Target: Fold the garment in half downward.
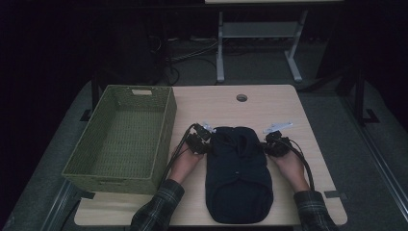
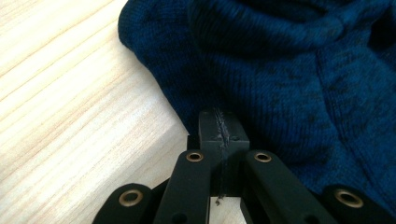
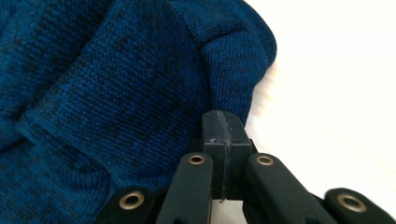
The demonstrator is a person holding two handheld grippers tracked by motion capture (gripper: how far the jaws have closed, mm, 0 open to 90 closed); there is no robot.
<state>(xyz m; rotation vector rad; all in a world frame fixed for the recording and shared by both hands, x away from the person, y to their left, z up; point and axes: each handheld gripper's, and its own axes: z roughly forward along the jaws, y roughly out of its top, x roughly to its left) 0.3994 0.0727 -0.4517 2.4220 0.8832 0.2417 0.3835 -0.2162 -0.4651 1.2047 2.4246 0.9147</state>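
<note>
— Sweater (image 1: 239,175), dark blue and knitted: where does it lie?

— It lies flat on the light wooden table (image 1: 284,103), just to the right of the green woven basket (image 1: 122,137), which stands at the left part of the table. The collar end of the sweater points away from the person, and the rounded hem is near the front edge.

— And the grippers?

— The left gripper (image 1: 206,143) is at the left shoulder of the sweater, on the side toward the basket. The right gripper (image 1: 267,144) is at the opposite shoulder, away from the basket. Both hands come from the front edge, in plaid sleeves (image 1: 159,207).

— How do the jaws stand?

— In the left gripper view the two black jaws are pressed together, with their tip at the edge of the knit (image 2: 289,79). I cannot tell if cloth is between them. In the right gripper view it is the same: jaws pressed together, the tip touching the edge of the fabric (image 3: 116,93).

— Anything in the basket?

— I see only its woven bottom.
</note>
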